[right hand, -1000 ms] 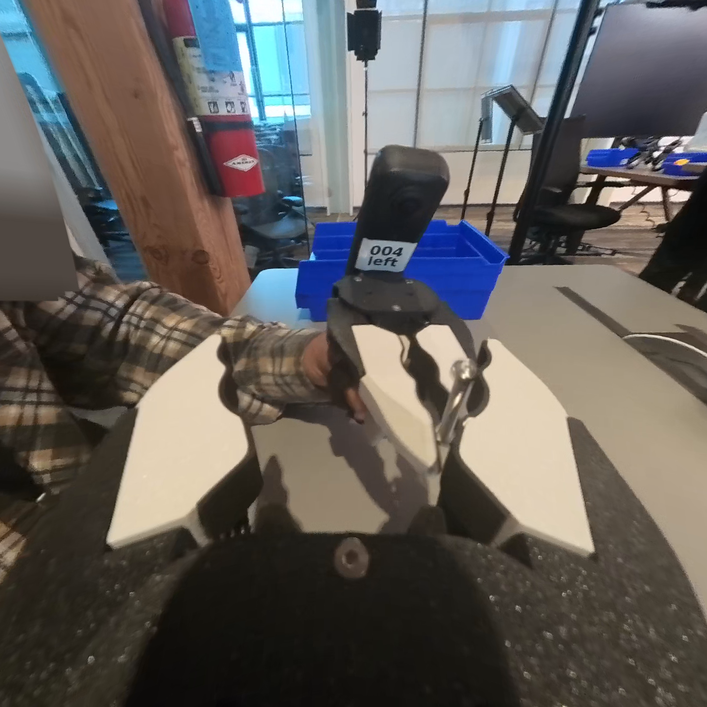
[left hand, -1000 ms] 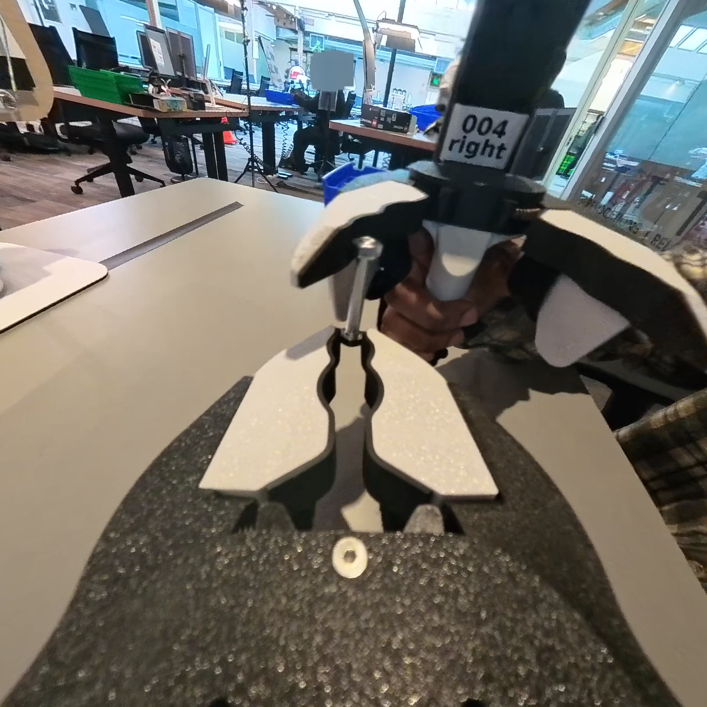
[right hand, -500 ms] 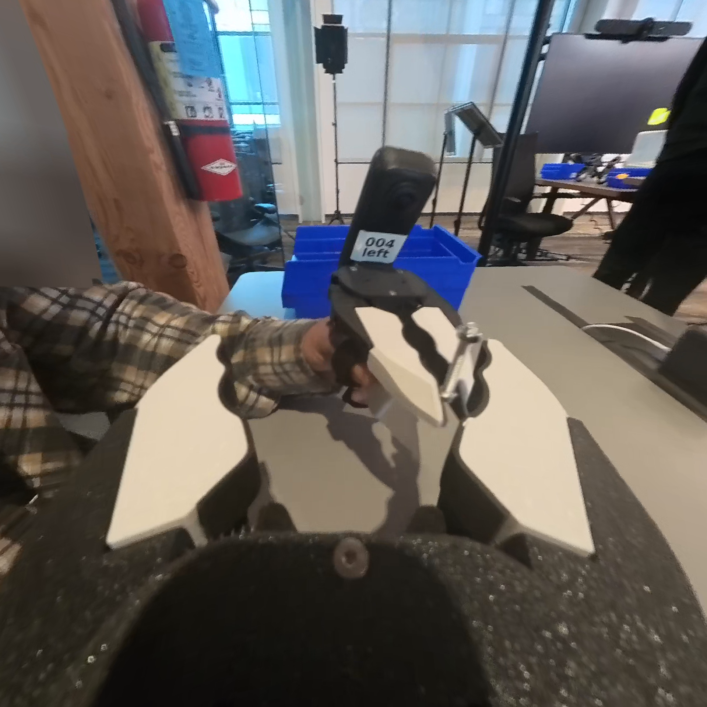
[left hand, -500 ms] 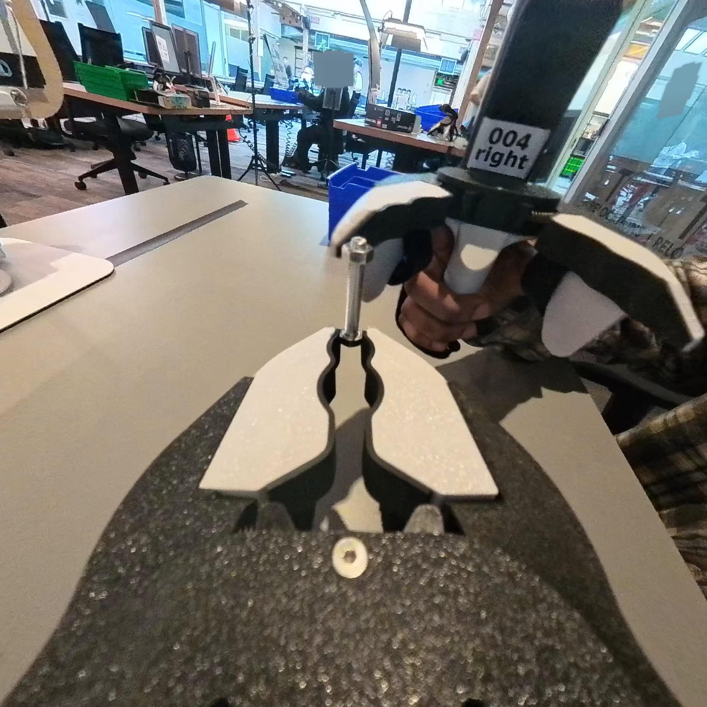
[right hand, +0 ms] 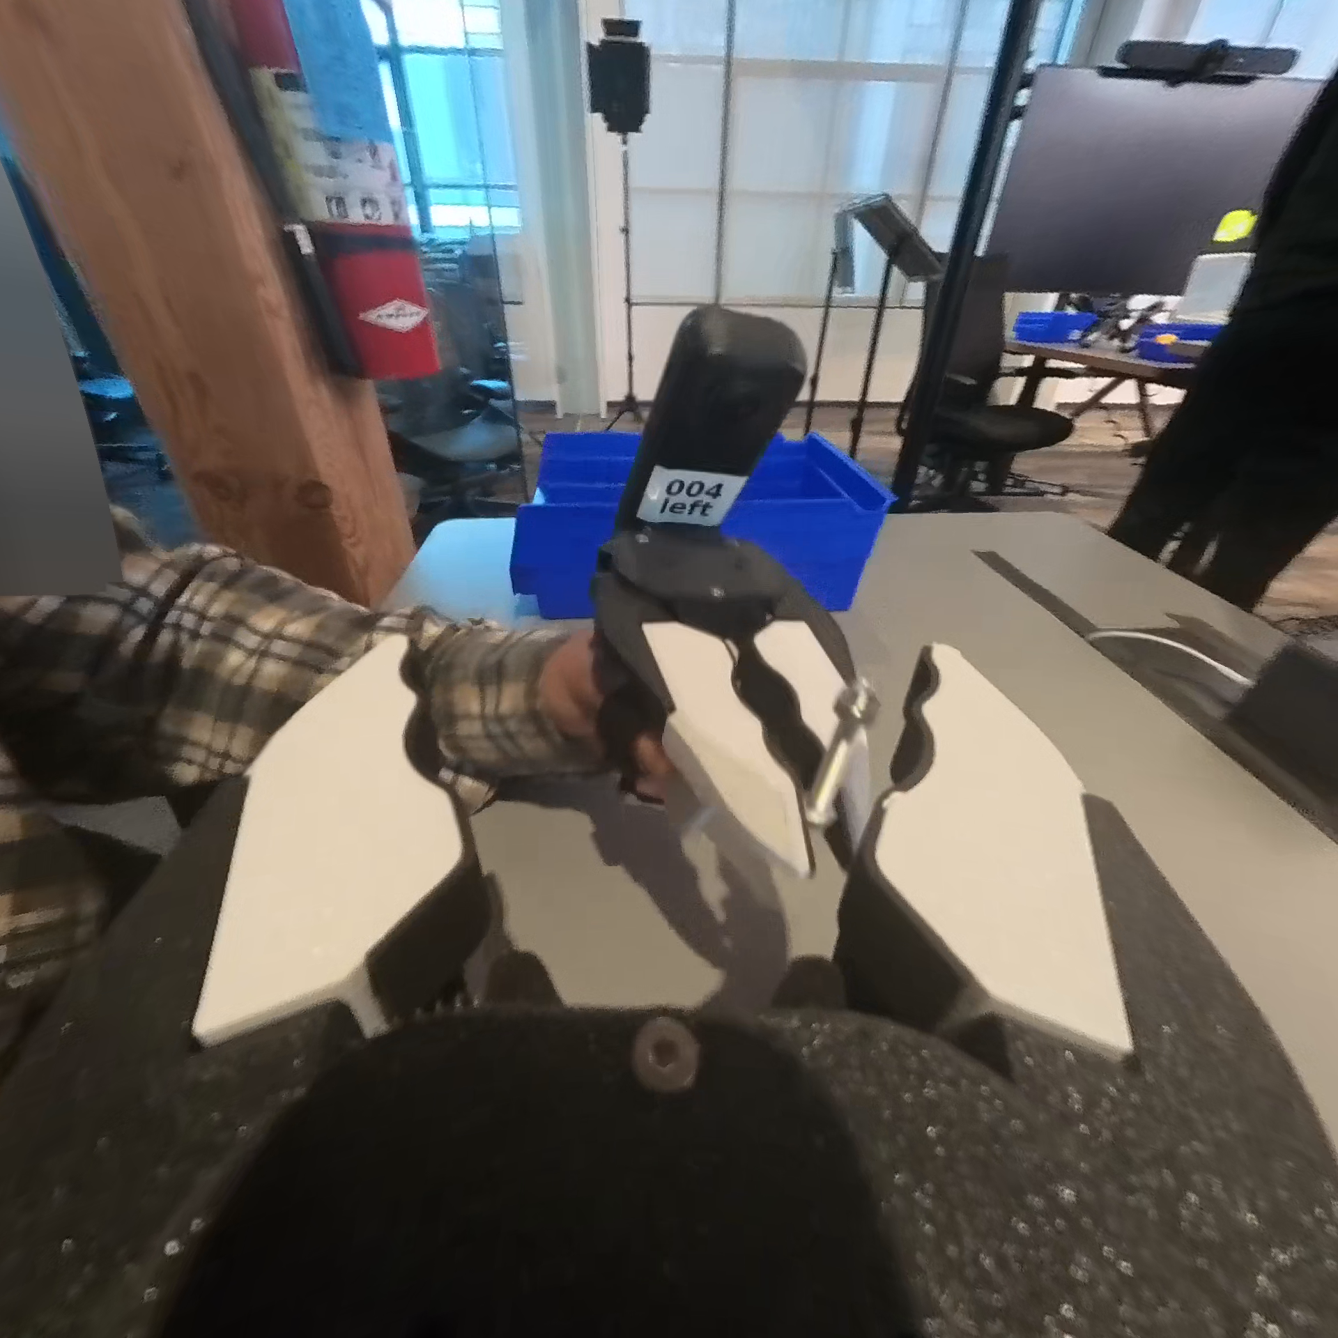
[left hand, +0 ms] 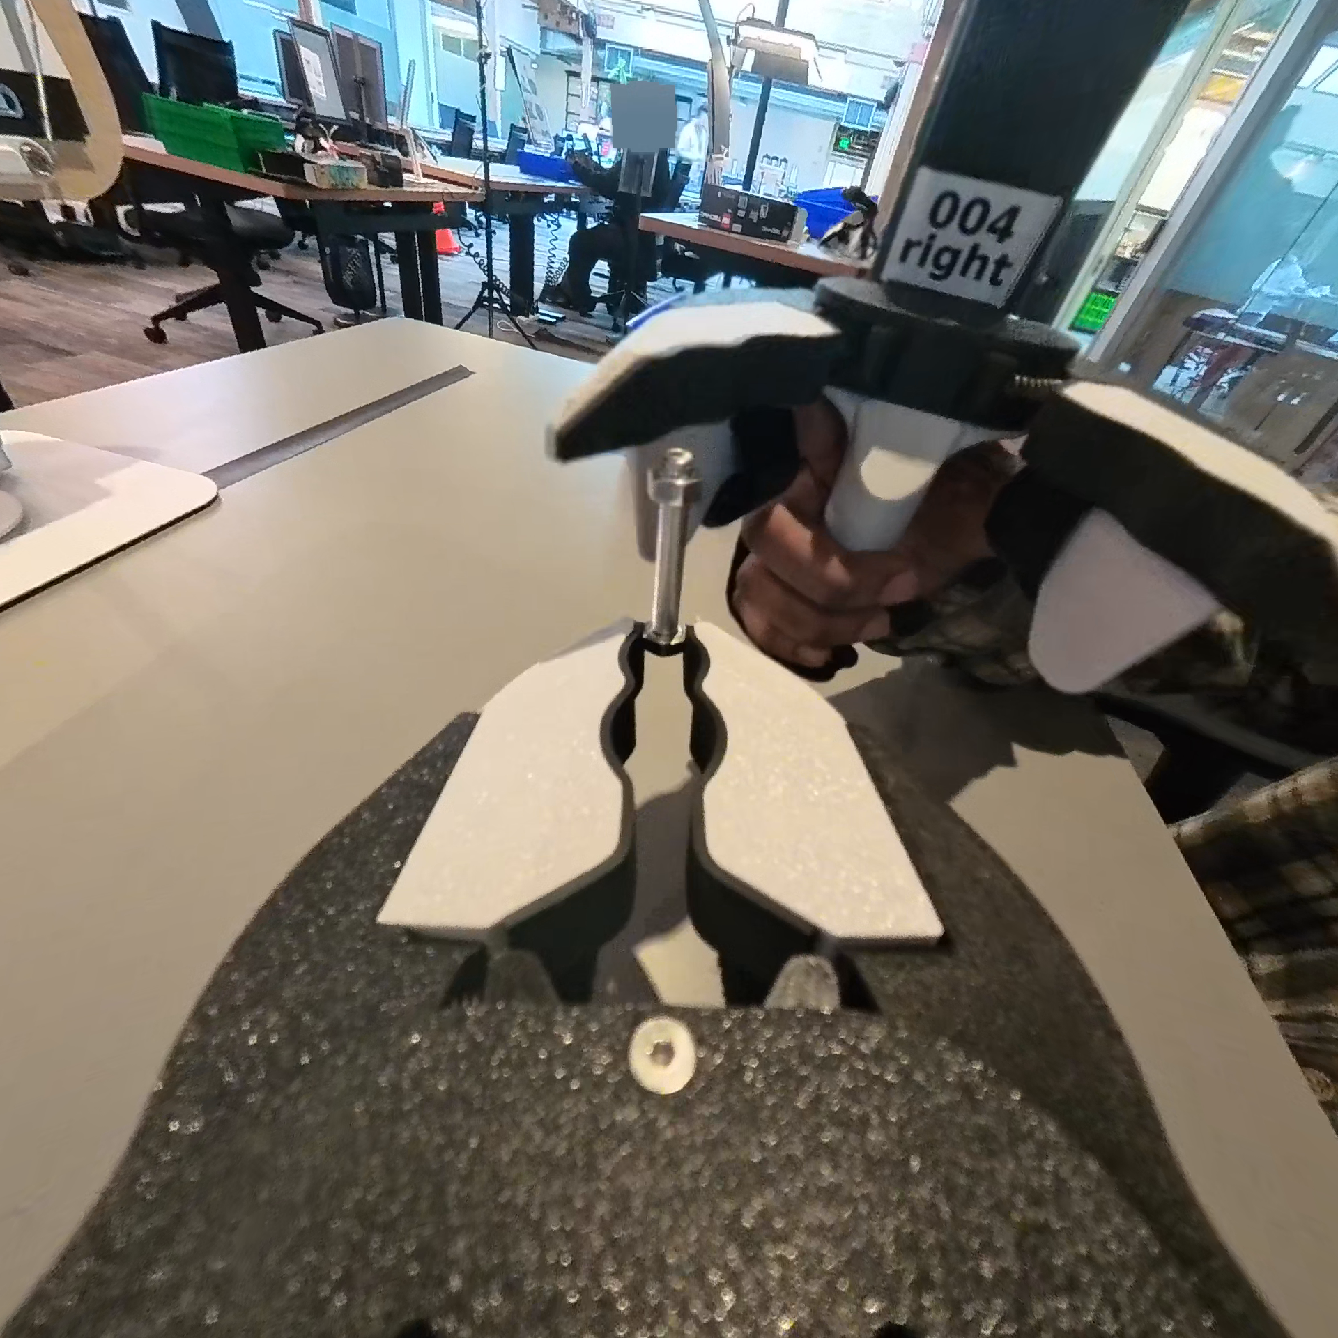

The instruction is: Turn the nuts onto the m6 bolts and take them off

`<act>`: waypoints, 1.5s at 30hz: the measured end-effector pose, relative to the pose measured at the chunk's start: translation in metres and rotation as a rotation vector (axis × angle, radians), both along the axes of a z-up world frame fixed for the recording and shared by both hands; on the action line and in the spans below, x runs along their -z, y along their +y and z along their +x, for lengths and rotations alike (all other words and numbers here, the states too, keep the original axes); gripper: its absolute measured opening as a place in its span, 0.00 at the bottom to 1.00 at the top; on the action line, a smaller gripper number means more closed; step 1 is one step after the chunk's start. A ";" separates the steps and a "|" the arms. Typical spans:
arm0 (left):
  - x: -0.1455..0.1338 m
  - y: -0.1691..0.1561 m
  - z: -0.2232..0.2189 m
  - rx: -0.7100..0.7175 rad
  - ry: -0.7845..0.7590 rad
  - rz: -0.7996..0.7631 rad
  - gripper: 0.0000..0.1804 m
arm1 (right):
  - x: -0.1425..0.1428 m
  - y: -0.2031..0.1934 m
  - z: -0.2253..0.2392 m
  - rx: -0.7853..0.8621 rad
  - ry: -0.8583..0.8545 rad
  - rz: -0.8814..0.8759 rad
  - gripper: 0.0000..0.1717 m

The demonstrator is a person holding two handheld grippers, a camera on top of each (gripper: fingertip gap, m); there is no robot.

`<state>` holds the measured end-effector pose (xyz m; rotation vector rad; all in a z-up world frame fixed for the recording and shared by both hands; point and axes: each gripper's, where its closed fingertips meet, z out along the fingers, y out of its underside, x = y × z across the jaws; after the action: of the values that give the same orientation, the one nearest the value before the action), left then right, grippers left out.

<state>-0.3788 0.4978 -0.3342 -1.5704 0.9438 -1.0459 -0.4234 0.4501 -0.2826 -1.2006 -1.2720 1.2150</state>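
Jaws of left gripper [left hand: 662,637] around upright silver bolt [left hand: 667,557], nut [left hand: 672,486] atop.

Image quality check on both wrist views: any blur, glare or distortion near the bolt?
Left wrist view: bolt and nut fairly sharp, left gripper fingertips crisp, right gripper slightly soft; wide-angle bending at the table edges; hard shadow under the jaws. Right wrist view: motion blur throughout, worst on the plaid sleeve and fire extinguisher; bright backlit windows; bolt smeared.

The left gripper [left hand: 665,637] pinches a silver bolt [left hand: 667,557] upright — nut [left hand: 672,484] near its top.
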 end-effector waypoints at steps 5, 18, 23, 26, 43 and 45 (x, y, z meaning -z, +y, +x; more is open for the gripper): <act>0.003 0.003 -0.003 -0.014 0.015 -0.007 0.05 | 0.011 -0.013 0.013 0.031 -0.013 0.017 0.74; 0.001 0.000 0.001 0.000 0.018 -0.008 0.05 | 0.014 -0.015 0.022 0.063 -0.019 0.015 0.72; 0.003 -0.003 0.006 0.011 0.023 -0.008 0.05 | 0.010 -0.004 0.000 0.025 -0.012 -0.018 0.73; 0.003 -0.001 0.003 -0.004 0.028 -0.007 0.05 | 0.015 -0.016 0.008 0.031 -0.017 -0.024 0.77; 0.006 -0.004 0.007 0.025 0.029 -0.021 0.05 | 0.009 -0.004 0.009 0.045 0.016 -0.046 0.76; 0.007 -0.005 0.008 0.023 0.035 -0.021 0.05 | 0.012 -0.006 0.001 0.009 0.011 -0.069 0.76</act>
<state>-0.3704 0.4933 -0.3413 -1.6026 0.9800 -1.0504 -0.4228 0.4436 -0.2946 -1.2461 -1.2241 1.2659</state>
